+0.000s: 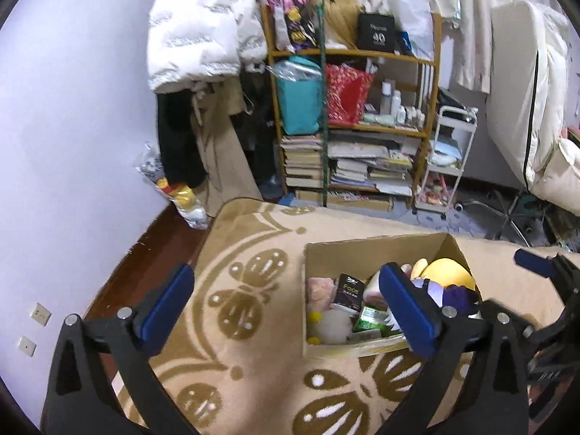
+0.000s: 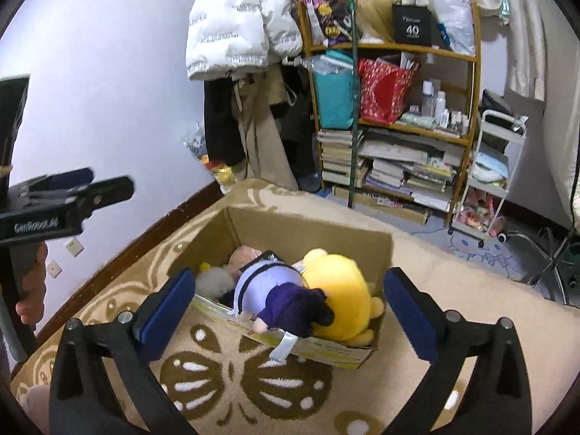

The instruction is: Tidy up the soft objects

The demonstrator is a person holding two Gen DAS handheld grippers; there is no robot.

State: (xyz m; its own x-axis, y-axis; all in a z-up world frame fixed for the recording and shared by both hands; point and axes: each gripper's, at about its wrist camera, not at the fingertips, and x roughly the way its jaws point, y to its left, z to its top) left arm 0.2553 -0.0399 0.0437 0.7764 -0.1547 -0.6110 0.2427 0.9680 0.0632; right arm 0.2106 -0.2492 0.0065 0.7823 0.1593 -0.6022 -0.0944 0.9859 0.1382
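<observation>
While the left wrist view looks down over a beige blanket with brown butterfly patterns, the left gripper hangs above it with its blue-padded fingers spread wide and nothing between them. An open brown cardboard box sits on the blanket just ahead, partly behind the right-hand finger. Inside lie a round yellow plush toy, a pink fuzzy plush, a small white fluffy plush, a black packet and a green packet. Beyond stands a wooden bookshelf crowded with bags and books, with a white puffer jacket hanging beside it.

From the right wrist view, the right gripper hovers over the near edge of the same box, fingers released and empty. A plush doll in a lilac top with dark purple hair lies draped over the box's near wall, pressed against the yellow plush. At the left edge, a hand grips the left gripper's handle.
</observation>
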